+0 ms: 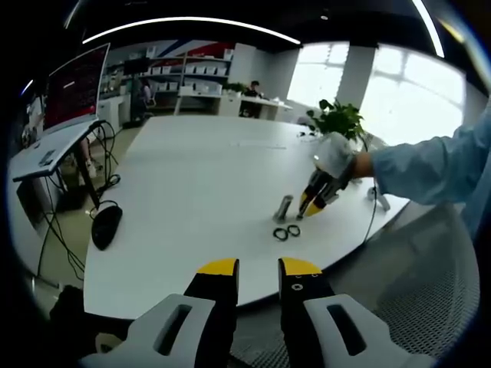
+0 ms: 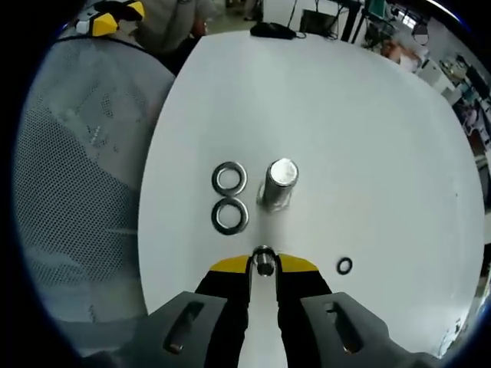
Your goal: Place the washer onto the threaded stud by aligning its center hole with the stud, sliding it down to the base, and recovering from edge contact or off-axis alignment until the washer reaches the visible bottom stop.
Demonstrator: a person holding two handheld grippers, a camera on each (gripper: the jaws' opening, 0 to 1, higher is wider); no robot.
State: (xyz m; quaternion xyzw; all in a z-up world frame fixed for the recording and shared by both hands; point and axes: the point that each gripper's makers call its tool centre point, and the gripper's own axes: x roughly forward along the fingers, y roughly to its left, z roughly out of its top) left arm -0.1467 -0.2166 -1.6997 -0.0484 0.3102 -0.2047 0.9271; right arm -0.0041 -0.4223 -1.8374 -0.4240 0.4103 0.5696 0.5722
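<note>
Steel is the material of the washer [image 2: 264, 261], a small round ring clamped on edge between the yellow-tipped jaws of the right gripper [image 2: 264, 270], so that its center hole can be tilted over toward the stud. The upright, silvery threaded stud [image 2: 280, 184] stands on the white worktop [image 2: 368, 138] just ahead of those jaws, near the worktop's near edge, within short reach for alignment. Two spare flat steel washers [image 2: 229, 196] lie side by side just beside the stud, and a small dark ring [image 2: 344, 266] lies apart on the other side. In the left gripper view the right gripper [image 1: 314, 201] hovers close to the stud [image 1: 285, 208]. The left gripper [image 1: 258, 270] hangs off the worktop edge, jaws parted and gripping nothing, clear of the work. Judgement: the washer is not yet on the stud; alignment is next.
</note>
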